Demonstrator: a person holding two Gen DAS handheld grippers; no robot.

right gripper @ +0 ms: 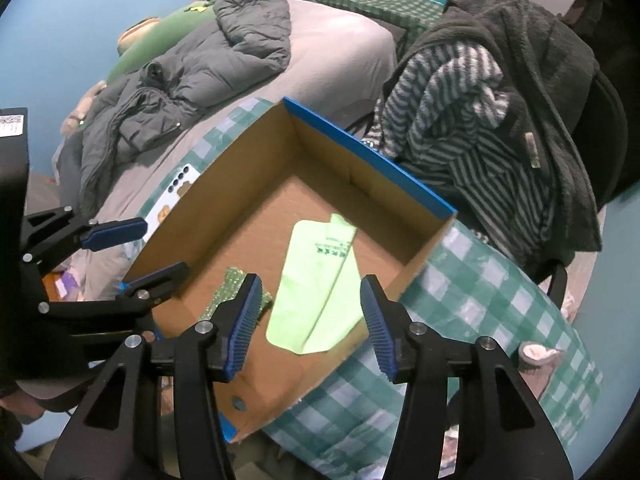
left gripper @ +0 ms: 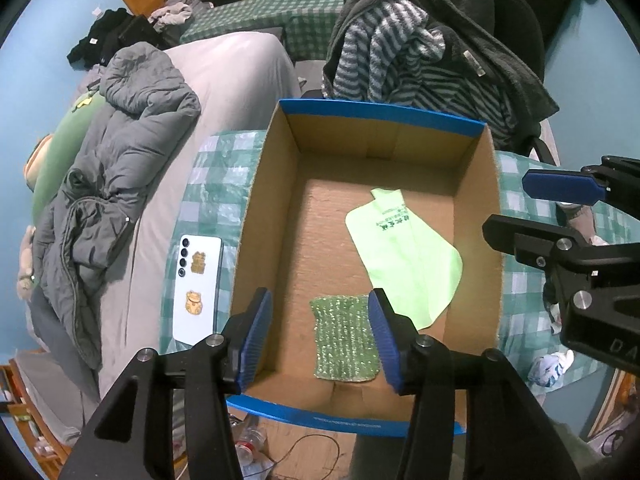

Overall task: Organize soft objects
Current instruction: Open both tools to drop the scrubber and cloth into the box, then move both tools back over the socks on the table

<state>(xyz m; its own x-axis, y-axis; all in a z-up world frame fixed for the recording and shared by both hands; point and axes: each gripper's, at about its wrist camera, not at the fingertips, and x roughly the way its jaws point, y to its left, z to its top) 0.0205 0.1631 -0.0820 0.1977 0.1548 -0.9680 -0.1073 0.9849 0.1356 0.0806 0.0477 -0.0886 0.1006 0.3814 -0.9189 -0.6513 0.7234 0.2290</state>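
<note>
1. The box was seen standing on the checked cloth, and two soft things were already laid flat on its floor: a pale cloth and a knitted pad.
2. The left gripper was held above the near end of the box with its jaws wide apart and nothing between them; the pad was seen below, in the gap between the fingers.
3. The right gripper was likewise spread and empty, poised over the near corner of the box with the pale cloth below it.
4. The step in hand was judged to fall between placings: both items looked set down and released, and no item was being carried.
5. Other small soft items, among them a white and blue bundle, were left on the checked cloth to the right of the box, so the task was judged only partly done.
6. The next move was judged to call for one gripper to be taken out over the box wall and closed on such an item.
7. The pale cloth's long axis was laid diagonally across the floor, its narrow neck pointed toward the far wall and its broad end toward the near right wall.
8. The pad's long axis was laid near to far, just beside the cloth; whether they touched could not be told.
</note>
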